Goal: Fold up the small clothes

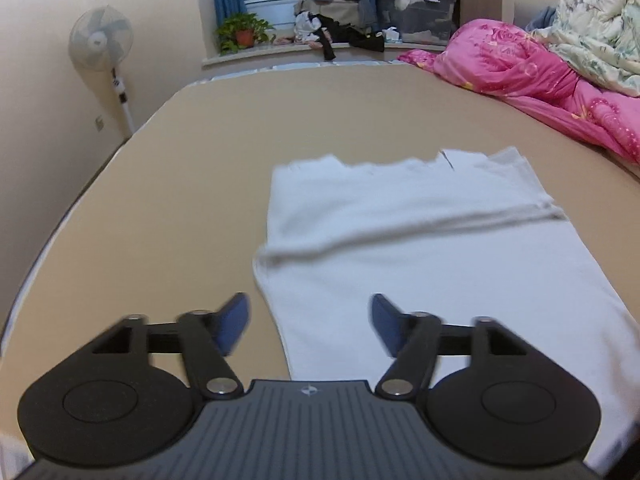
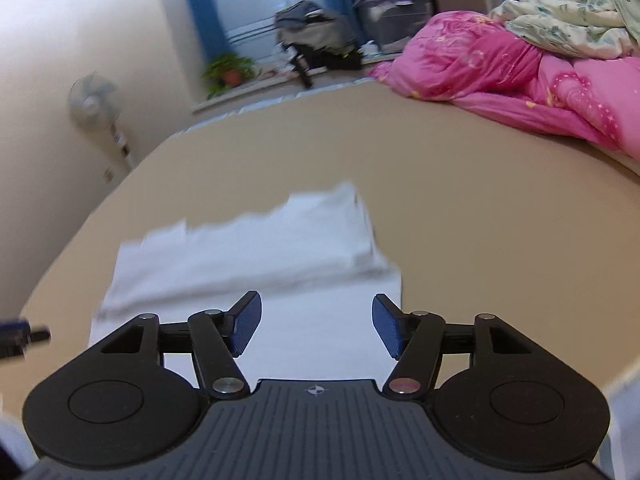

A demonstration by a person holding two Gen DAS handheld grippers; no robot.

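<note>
Lying flat on the tan bed point(image 1: 168, 184), the white garment point(image 1: 420, 264) has one fold across it, its far part doubled over. Both grippers hover above its near end, jaws apart and empty — left gripper point(image 1: 310, 326) over the left edge, right gripper point(image 2: 316, 326) nearer the right edge. Next grasp likely takes the near edge, one corner each.
</note>
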